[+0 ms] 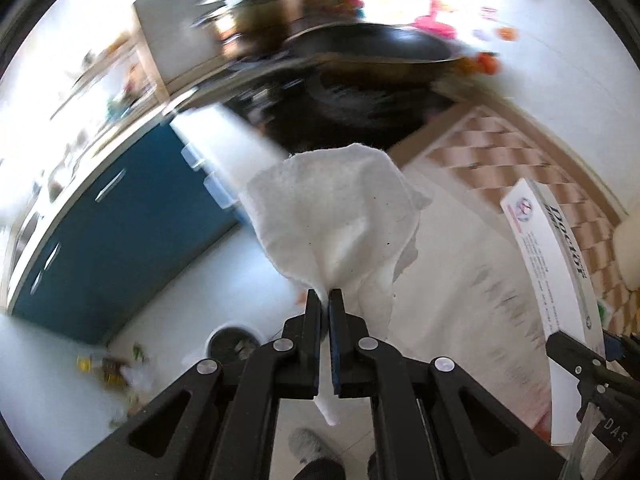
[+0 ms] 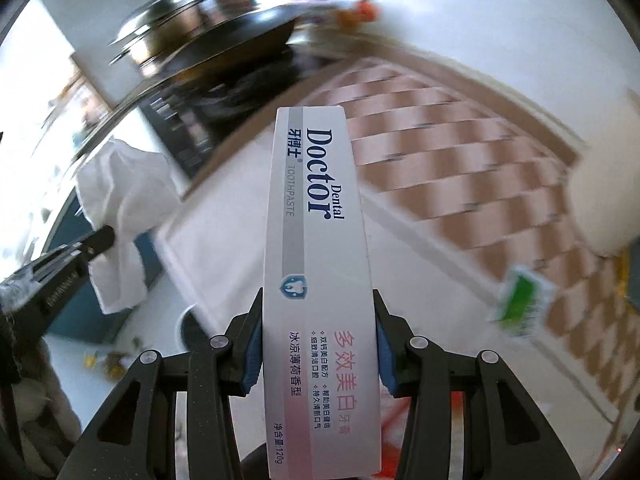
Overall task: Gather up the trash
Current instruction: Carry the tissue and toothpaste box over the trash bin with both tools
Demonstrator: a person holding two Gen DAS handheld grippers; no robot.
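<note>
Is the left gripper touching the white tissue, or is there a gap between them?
Touching. In the left wrist view the left gripper has its jaws closed on a pinched fold of the white tissue, which hangs from them.

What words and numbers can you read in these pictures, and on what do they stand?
"Doctor Dental", "TOOTHPASTE", "牙博士", "多效美白", "冰凉薄荷香型", "净含量:120g": long white cardboard toothpaste box, held in the right gripper.
Small bulleted lines on it: too small.
Green-and-white packet: blurred.
White crumpled cloth in the left gripper: no text.
</note>
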